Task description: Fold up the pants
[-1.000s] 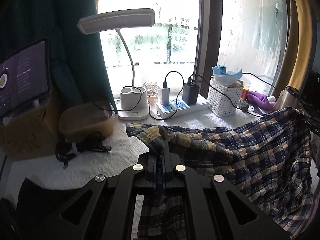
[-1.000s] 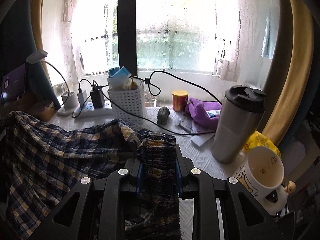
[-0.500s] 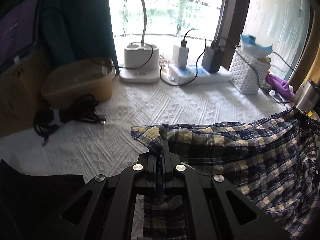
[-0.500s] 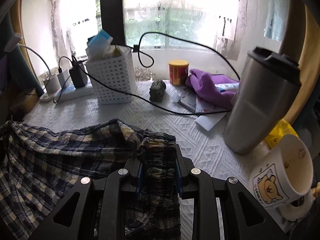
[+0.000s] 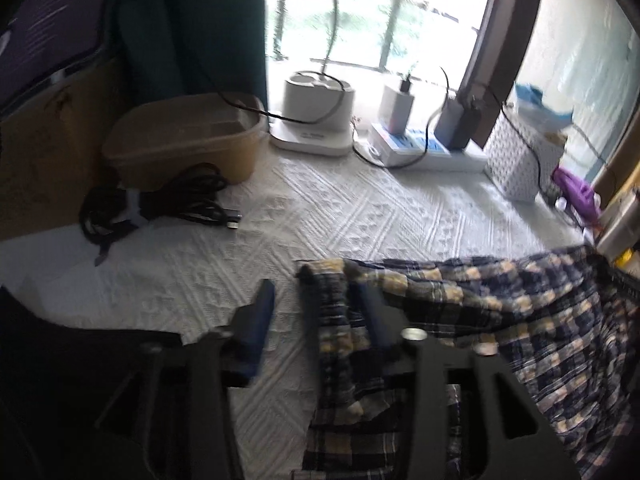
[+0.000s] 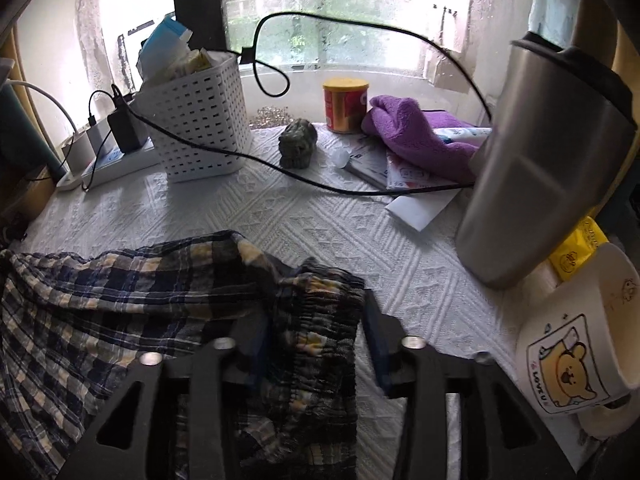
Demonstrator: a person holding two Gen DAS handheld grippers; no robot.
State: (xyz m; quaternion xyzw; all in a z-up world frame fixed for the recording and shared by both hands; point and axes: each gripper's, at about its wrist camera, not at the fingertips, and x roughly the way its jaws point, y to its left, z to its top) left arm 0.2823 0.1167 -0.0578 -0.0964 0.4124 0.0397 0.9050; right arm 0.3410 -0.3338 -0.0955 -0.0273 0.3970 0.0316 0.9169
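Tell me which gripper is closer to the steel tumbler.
Right. The right gripper sits beside the steel tumbler, jaws just opened around the pants. The left gripper is across the cloth.

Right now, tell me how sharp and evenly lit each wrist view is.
Left wrist view: motion-smeared throughout, the blue-and-yellow plaid pants and coiled black cable soft-edged, window blown out white. Right wrist view: crisp, the white perforated basket and steel tumbler sharp, though backlit by glaring panes; both bow at the edges from fisheye.

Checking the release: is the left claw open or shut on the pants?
Open. Left claw has just been opening; the pants lie between separated fingers, unpressed.
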